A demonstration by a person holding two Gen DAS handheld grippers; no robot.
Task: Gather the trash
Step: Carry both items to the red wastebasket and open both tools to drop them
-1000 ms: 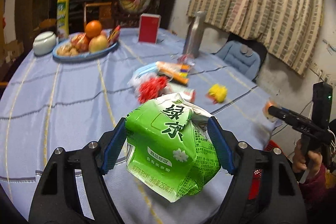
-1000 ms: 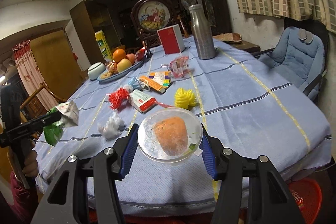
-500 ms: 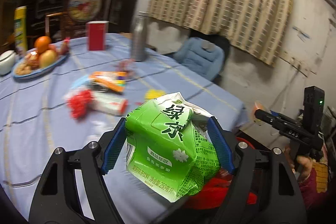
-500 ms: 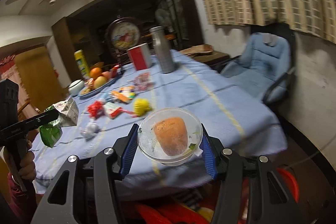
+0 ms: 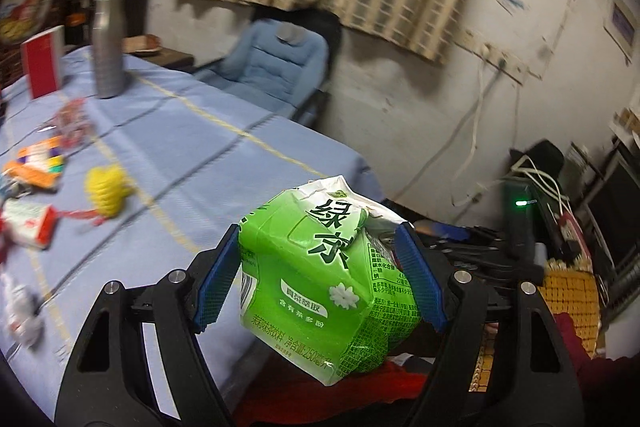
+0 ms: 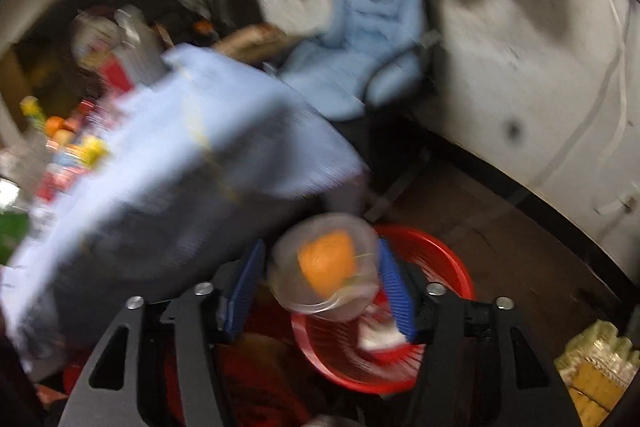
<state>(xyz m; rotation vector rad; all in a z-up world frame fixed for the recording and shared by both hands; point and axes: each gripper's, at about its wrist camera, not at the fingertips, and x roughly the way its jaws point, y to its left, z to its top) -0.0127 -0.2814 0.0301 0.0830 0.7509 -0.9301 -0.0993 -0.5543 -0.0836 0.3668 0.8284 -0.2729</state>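
Observation:
A crumpled green drink carton (image 5: 320,291) sits between the blue pads of my left gripper (image 5: 318,233), which is shut on it beyond the table's edge. In the blurred right wrist view, a clear plastic cup (image 6: 324,267) with an orange lump inside hangs between the fingers of my right gripper (image 6: 320,245), above a red mesh basket (image 6: 440,259) on the floor. The right jaws are opening, and a gap shows between each pad and the cup. The basket holds a red-and-white wrapper (image 6: 376,335).
The blue-clothed table (image 5: 200,147) still bears a yellow ball of trash (image 5: 106,191), wrappers (image 5: 36,163), a steel bottle (image 5: 108,39) and a red box (image 5: 42,63). A blue chair (image 5: 276,67) stands behind it by the wall. Yellow packs (image 6: 596,363) lie on the floor.
Both grippers swung right, off the table and down toward the red basket. The right jaws have spread from the cup, which now sits lower between them. The left still clamps the carton.

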